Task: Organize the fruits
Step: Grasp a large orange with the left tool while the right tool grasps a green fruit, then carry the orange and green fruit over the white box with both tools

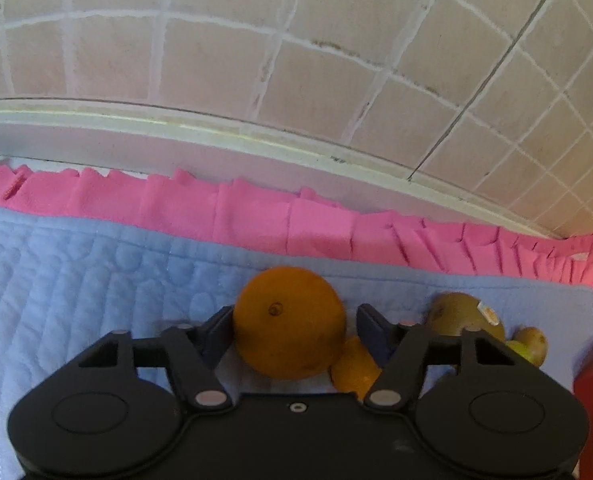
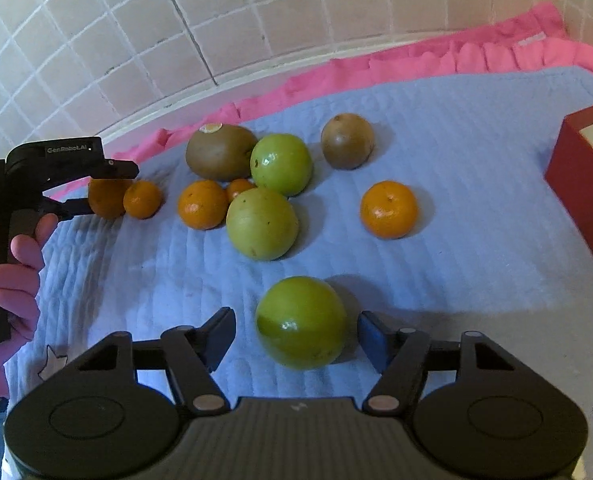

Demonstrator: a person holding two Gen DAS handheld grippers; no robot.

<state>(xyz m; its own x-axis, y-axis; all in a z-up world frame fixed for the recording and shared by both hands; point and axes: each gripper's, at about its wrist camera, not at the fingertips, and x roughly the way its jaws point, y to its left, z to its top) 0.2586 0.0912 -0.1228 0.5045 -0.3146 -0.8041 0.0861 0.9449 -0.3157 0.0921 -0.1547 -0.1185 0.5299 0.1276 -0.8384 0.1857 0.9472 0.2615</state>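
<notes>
The left gripper (image 1: 294,322) has its fingers spread around an orange (image 1: 289,322) on the blue quilt (image 1: 76,280), a gap showing at one finger. The right gripper (image 2: 296,336) stands released around a green apple (image 2: 301,322) on that quilt, just before 2 more green apples (image 2: 262,224).

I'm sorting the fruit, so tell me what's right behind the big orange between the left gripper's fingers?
Behind the big orange lies bare blue quilt, then the pink ruffle and tiled wall. A smaller orange sits beside it, partly covered by the left gripper.
</notes>
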